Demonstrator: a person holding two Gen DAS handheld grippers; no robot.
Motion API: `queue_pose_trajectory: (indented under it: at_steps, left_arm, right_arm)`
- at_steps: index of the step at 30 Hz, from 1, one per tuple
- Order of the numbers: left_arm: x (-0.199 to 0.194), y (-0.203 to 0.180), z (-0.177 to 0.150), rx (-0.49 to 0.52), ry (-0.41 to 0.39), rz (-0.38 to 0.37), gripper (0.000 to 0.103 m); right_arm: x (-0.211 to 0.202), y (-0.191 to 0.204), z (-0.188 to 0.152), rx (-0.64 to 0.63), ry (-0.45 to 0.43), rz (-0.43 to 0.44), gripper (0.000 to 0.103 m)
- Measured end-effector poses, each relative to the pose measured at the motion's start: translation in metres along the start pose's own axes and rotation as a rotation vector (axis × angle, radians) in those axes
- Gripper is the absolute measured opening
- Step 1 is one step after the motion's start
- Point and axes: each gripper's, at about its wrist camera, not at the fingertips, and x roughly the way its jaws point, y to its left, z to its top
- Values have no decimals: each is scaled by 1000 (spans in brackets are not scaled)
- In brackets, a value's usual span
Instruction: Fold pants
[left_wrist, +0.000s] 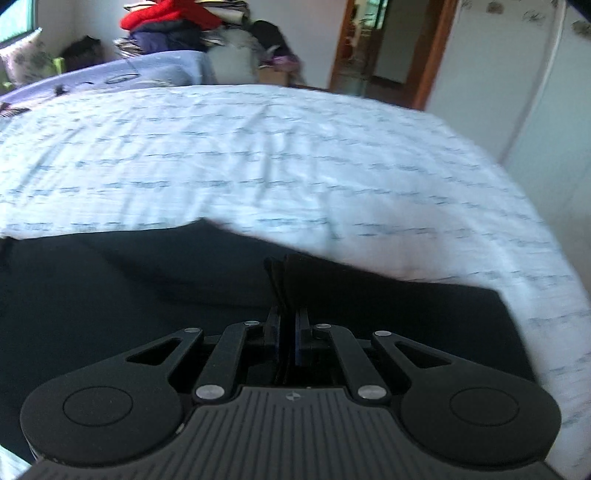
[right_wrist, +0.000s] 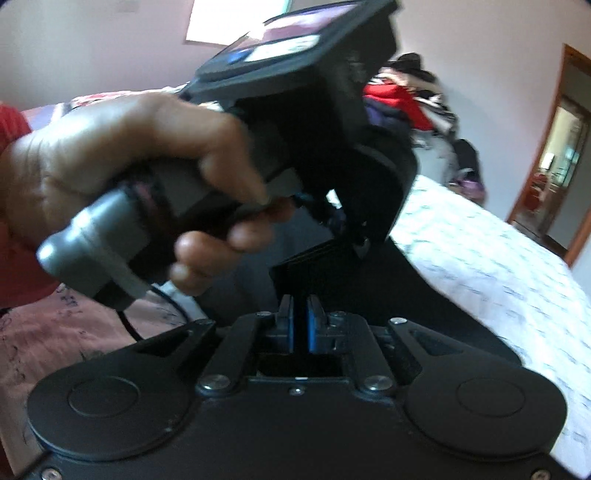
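Your left claw (left_wrist: 287, 325) is pinching a bunched fold of the pants (left_wrist: 129, 280), its blue-lined fingers (left_wrist: 274, 332) pressed nearly together with dark cloth rising between them. The pants are lying dark and wide across the near part of the bed (left_wrist: 258, 155), spreading left and right of the claw, with their far edge running against the pale patterned sheet.

Your right claw (right_wrist: 300, 321) is sitting just below a stacked edge of the same dark cloth; its blue pads (right_wrist: 316, 325) are drawn close with a thin gap between them, and you cannot tell from this view whether cloth is caught in it. Just ahead of it, your left hand (right_wrist: 122, 155) is wrapping around the grey handle (right_wrist: 110, 236) of the other tool, whose black body is hanging over the pants.

Beyond the bed, a pile of clothes (left_wrist: 173, 22) with a red piece on top is standing against the wall, and a wooden door frame (left_wrist: 432, 51) is showing to the right.
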Motion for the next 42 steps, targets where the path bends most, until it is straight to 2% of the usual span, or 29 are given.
queue_pose_trajectory:
  at_steps: [1, 2, 4, 5, 6, 9, 12, 14, 15, 18, 20, 21, 22, 23, 24, 28, 29, 31, 32, 35, 37, 39, 42]
  left_arm:
    - [4, 4, 0, 13, 19, 13, 12]
    - [5, 8, -1, 12, 34, 28, 24]
    - [4, 20, -3, -21, 53, 58, 40]
    - [2, 27, -4, -44, 47, 87, 49]
    - [-2, 32, -5, -62, 30, 105, 53]
    - [-15, 41, -5, -92, -6, 110, 58]
    - [-21, 28, -6, -70, -5, 58, 63]
    - [-18, 10, -11, -23, 2, 19, 70]
    - [-14, -1, -15, 21, 9, 9, 74]
    - [-12, -27, -31, 158, 14, 53, 74]
    - [-17, -38, -38, 211, -14, 80, 74]
    - [-20, -41, -40, 227, -22, 79, 75]
    - [-22, -44, -40, 235, -27, 72, 76]
    - [-23, -47, -39, 235, -31, 63, 77]
    - [-23, -48, -38, 229, -32, 58, 77]
    - [-17, -64, -40, 219, -11, 30, 78]
    - [-14, -70, -42, 234, 3, 19, 79]
    - [-6, -78, -47, 283, 42, 20, 79]
    - [-7, -81, -51, 305, 36, 26, 79]
    - [-18, -88, -57, 333, -32, 27, 80]
    - [-20, -95, -57, 320, -49, 6, 80]
    - [-25, -106, -61, 320, -62, -31, 80]
    - [-33, -129, -73, 395, -88, -58, 82]
  right_arm:
    - [6, 3, 1, -1, 8, 8, 8]
    - [10, 8, 1, 1, 25, 13, 8]
    - [18, 13, -1, -7, 81, 14, 8]
    - [15, 14, -4, -16, 88, 11, 9]
    - [8, 11, -6, -11, 87, 17, 9]
    - [-25, -19, -12, 92, 60, -11, 9]
    - [-50, -64, -25, 231, 50, -146, 10]
    - [-46, -89, -35, 284, 107, -201, 14]
    - [-41, -97, -43, 302, 152, -199, 14]
    - [-42, -97, -57, 263, 229, -153, 15]
    - [-58, -99, -58, 277, 204, -168, 19]
    - [-65, -103, -58, 320, 171, -179, 32]
    - [-74, -105, -60, 352, 137, -194, 40]
    - [-82, -106, -62, 371, 113, -201, 52]
    - [-87, -108, -66, 381, 100, -194, 56]
    - [-71, -101, -73, 396, 120, -156, 55]
    - [-66, -103, -76, 411, 127, -149, 55]
    - [-56, -104, -82, 427, 196, -118, 55]
    - [-64, -104, -81, 408, 202, -119, 54]
    - [-81, -125, -72, 497, 94, -76, 55]
    - [-82, -145, -65, 570, 23, -102, 56]
    - [-65, -174, -65, 645, -18, -109, 58]
    - [-19, -226, -84, 877, -2, -8, 57]
